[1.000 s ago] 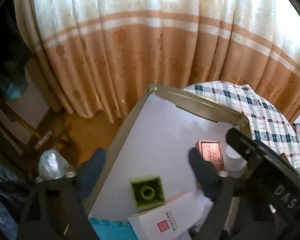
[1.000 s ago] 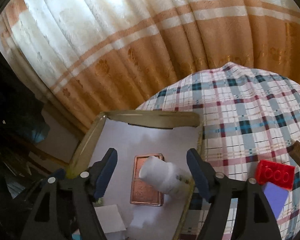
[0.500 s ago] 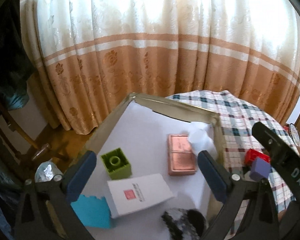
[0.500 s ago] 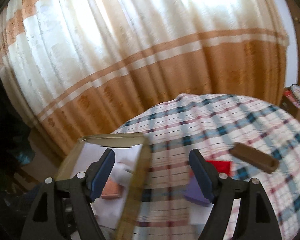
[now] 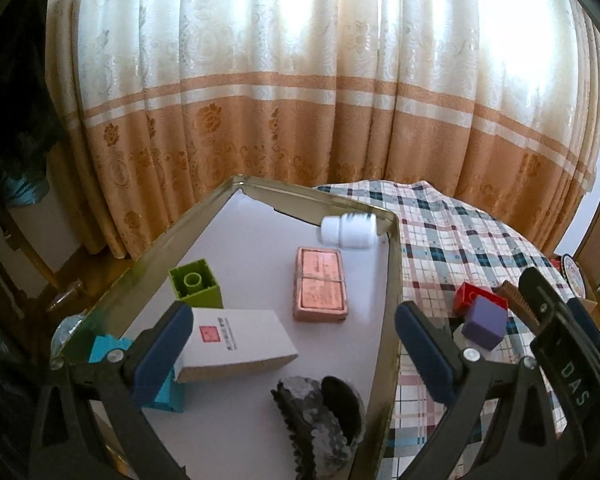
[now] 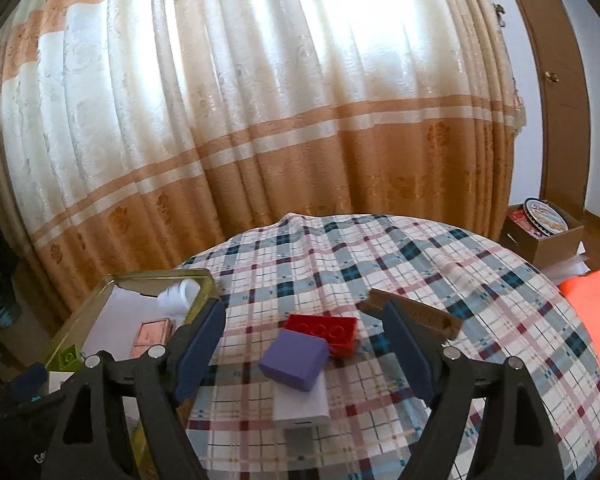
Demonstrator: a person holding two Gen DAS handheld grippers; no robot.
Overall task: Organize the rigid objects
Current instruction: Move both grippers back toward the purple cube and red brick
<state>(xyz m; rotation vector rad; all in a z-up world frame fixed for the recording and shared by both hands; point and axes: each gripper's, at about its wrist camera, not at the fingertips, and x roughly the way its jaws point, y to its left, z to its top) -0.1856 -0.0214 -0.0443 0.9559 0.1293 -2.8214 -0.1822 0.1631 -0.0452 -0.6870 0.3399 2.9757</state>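
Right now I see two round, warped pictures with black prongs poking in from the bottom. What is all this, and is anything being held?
There is no robot here: a person carries a hand-held gripper in each hand, and each has a wide-angle camera looking along its two fingers. The prongs are those fingers.

The left camera shows the left gripper open and empty above a metal tray holding a white bottle on its side, a copper-coloured tin, a green block, a white box and a teal block.

The right camera shows the right gripper, its jaws opening, empty, above a checked cloth with a purple block, a red brick and a brown bar.
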